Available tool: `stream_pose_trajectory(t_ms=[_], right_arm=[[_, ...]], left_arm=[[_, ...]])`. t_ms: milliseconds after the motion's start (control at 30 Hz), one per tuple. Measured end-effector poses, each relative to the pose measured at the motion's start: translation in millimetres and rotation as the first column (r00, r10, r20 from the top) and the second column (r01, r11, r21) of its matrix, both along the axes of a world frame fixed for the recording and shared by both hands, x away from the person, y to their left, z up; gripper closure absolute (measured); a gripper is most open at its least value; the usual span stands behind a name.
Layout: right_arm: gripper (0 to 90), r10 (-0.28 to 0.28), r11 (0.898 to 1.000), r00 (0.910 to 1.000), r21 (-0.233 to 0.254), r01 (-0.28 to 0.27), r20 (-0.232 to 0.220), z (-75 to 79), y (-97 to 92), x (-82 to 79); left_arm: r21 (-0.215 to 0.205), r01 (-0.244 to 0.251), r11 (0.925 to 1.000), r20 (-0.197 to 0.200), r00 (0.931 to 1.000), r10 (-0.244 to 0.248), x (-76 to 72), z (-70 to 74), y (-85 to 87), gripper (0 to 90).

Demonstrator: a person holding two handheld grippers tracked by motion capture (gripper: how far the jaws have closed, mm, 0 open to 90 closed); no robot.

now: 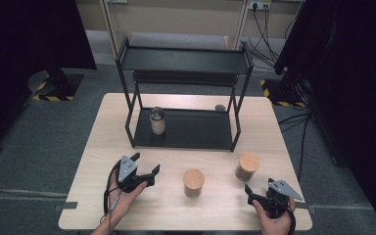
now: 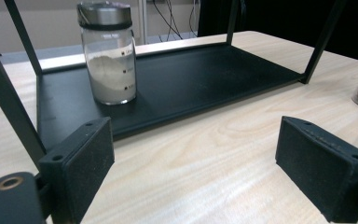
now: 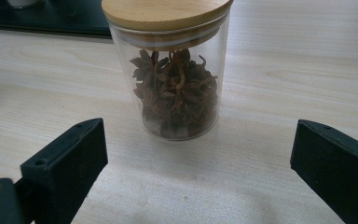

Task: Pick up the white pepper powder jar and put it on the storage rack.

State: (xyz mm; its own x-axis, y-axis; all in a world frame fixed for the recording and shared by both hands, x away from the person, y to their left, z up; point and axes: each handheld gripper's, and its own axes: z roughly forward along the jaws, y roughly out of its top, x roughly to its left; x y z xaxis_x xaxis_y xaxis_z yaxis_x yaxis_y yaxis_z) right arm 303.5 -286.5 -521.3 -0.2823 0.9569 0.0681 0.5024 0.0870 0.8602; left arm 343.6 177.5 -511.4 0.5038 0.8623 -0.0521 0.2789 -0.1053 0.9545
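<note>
Jar (image 3: 168, 70) of star anise stood upright ahead of right gripper (image 3: 196, 177), jaws spread wide; best advanced level, closing below lid (image 3: 165, 11).

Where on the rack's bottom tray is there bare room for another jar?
The black metal rack's bottom tray is bare from the metal-lidded glass jar of white powder at its left end across to the right posts. The front table strip is busier: two bamboo-lidded glass jars between the open left gripper and right gripper.
</note>
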Motion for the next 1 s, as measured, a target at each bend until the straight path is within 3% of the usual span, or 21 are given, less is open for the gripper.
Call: stream_pose_trajectory(t_ms=[667, 1000], right_arm=[[4.0, 0.003, 1.0, 1.0, -0.001, -0.003, 0.0, 0.0, 0.4, -0.3], [4.0, 0.006, 1.0, 1.0, -0.002, -0.006, 0.0, 0.0, 0.7, -0.3]], left_arm=[[-0.034, 0.018, 0.9993, -0.031, 0.9994, -0.019, -22.8, -8.7, 8.5, 11.0], [-0.03, 0.019, 0.9994, -0.021, 0.9996, -0.019, -27.4, -13.7, 8.2, 11.0]])
